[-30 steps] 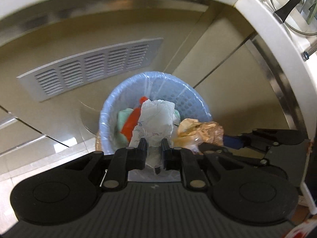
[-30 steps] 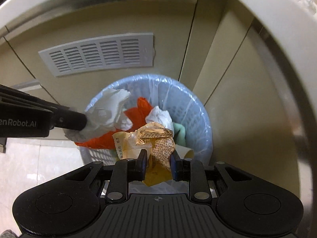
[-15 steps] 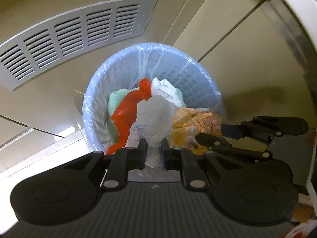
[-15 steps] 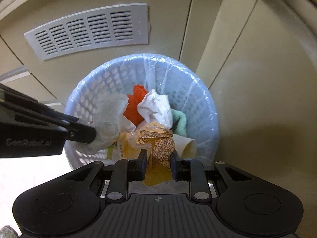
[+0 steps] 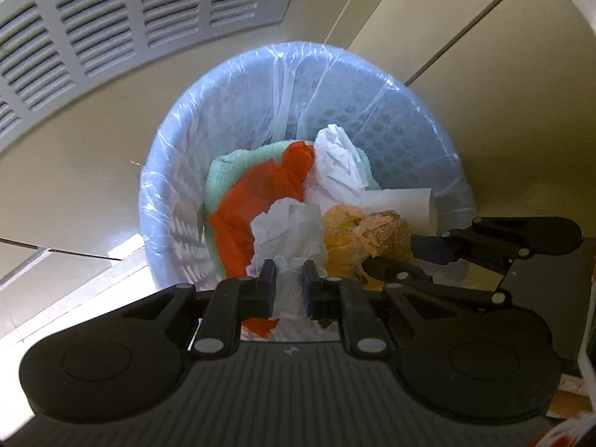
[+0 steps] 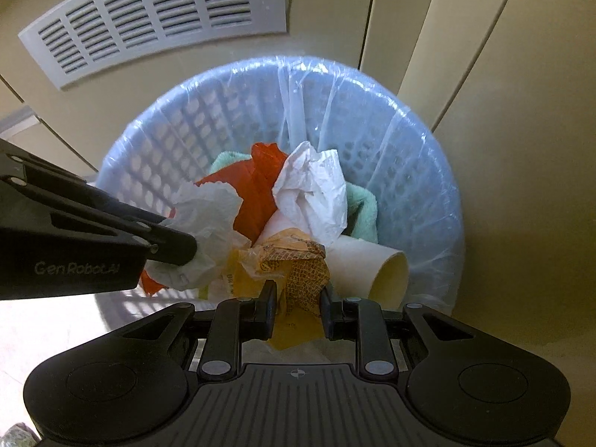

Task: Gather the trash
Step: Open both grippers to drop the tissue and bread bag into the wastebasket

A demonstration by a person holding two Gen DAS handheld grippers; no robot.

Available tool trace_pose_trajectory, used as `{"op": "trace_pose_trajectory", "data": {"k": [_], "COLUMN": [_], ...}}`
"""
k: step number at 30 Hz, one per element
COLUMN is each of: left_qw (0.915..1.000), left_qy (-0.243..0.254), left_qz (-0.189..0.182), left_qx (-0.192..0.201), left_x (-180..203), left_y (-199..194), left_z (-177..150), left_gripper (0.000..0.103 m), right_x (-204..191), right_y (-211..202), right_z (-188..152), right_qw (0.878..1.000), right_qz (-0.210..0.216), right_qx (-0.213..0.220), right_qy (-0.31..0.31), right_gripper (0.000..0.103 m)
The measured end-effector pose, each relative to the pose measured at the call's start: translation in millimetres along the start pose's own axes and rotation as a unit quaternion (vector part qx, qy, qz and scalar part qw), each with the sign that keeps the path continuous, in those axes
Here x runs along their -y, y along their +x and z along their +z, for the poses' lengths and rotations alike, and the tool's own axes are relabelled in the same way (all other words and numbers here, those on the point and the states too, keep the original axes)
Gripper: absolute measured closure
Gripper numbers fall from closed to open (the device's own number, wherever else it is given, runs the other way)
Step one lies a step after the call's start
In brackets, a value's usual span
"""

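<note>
The left gripper (image 5: pixel 289 279) pinches a crumpled white plastic wad (image 5: pixel 288 232), its jaws pressed together on the lower tail of it. The right gripper (image 6: pixel 298 300) pinches a crumpled yellow-orange wrapper (image 6: pixel 294 264) in the same way. Both pieces hang over the mouth of the blue lined bin (image 6: pixel 439 186), toward its 6 o'clock edge in the right wrist view.

Inside the bin lie a red plastic sheet (image 6: pixel 257 193), a white crumpled bag (image 6: pixel 313 190) near the middle, a mint-green cloth (image 6: pixel 363 208) at about 3 o'clock of the pile, and a paper cup (image 6: pixel 372 268) on its side toward 4 o'clock.

Both held pieces look very light, thin and limp: film and wrapper that crush to nothing under the pads and give no stiff edge. A bunched fold is the sensible place to hold, since a single layer would likely slide out or tear. On letting go, such film may cling to the pads or drift, so it probably needs to sit low within the rim. The bin's thin liner (image 5: pixel 290 85) looks easy to snag.
</note>
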State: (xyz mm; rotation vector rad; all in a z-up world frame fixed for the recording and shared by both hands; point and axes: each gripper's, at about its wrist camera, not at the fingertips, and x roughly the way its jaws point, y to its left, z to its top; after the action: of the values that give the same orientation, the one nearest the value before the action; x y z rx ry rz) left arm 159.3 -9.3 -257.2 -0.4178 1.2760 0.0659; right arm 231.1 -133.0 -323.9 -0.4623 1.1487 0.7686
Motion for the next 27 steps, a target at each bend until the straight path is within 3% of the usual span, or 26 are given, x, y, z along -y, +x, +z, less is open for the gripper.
{"op": "trace_pose_trajectory", "data": {"k": [7,13,15,17,27], "left_qw": [0.9999,0.9998,0.9997,0.9995,0.9977], "left_qy": [0.017,0.019,0.022,0.023,0.015], "left_qz": [-0.001,0.002,0.003,0.000,-0.002], "left_qx": [-0.002,0.003,0.010,0.021,0.066], "left_x": [3,5,7,6,0], "left_y": [23,21,15,7,-57], "left_z": [-3,-5,-6,-7,-4], "left_gripper": [0.090,0.089,0.085,0.077,0.071], "right_x": [0,-2,-2,-2,-4], "right_y": [18,22,21,16,-32], "right_z": [-4,-1,-1,-1,5], "right_qw": [1.000,1.000,0.999,0.999,0.999], "right_qz": [-0.010,-0.017,-0.019,-0.019,-0.010], "right_qx": [0.000,0.000,-0.001,0.006,0.040], "right_qy": [-0.015,-0.020,-0.026,-0.027,-0.012], "right_gripper": [0.079,0.078,0.072,0.058,0.053]}}
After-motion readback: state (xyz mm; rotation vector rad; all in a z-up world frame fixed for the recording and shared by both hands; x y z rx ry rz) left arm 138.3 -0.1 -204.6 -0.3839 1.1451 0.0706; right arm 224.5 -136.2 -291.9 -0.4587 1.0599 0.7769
